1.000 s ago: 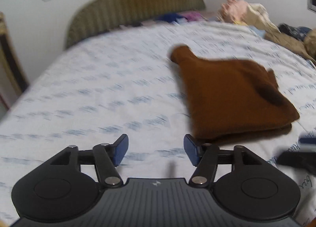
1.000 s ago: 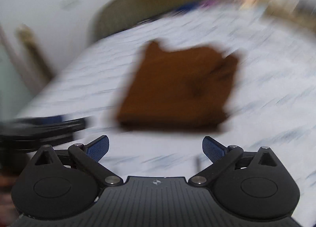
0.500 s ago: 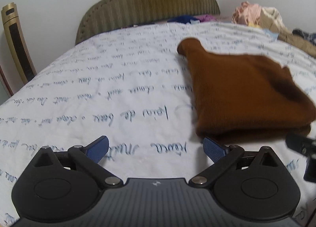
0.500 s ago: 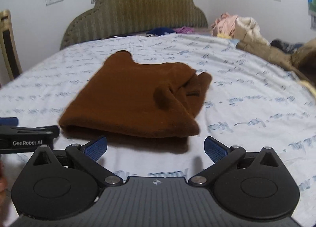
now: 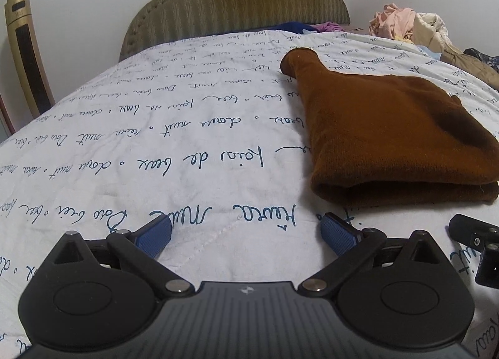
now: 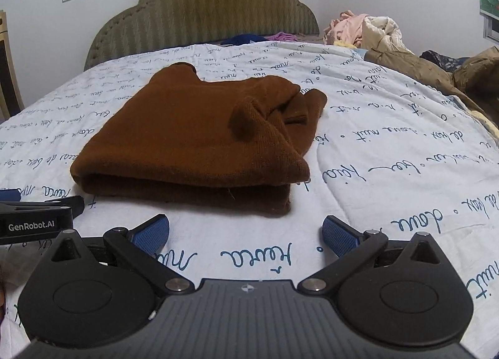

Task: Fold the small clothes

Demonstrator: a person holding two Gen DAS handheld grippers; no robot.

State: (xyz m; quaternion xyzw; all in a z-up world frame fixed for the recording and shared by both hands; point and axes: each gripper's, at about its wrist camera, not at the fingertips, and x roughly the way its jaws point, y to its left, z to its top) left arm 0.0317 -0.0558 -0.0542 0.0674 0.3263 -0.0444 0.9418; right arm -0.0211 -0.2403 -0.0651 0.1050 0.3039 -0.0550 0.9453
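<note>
Folded brown garment flat on script-printed bedspread, both tongs empty and spread wide.

Left gripper: blue fingertips far apart, nothing between them, low over the bedspread — garment ahead and to the right, its folded edge just beyond the right fingertip, not touching. Right gripper: same wide spread, nothing held; garment directly ahead, centred slightly left of the gap, near folded edge just past the fingertips, apart from them. Doubled layers visible along that near edge; sleeve end projecting at the far left corner. Left gripper visible at the left margin of the right wrist view. Beyond the garment: padded headboard; far right of both tongs, heap of loose clothes.
</note>
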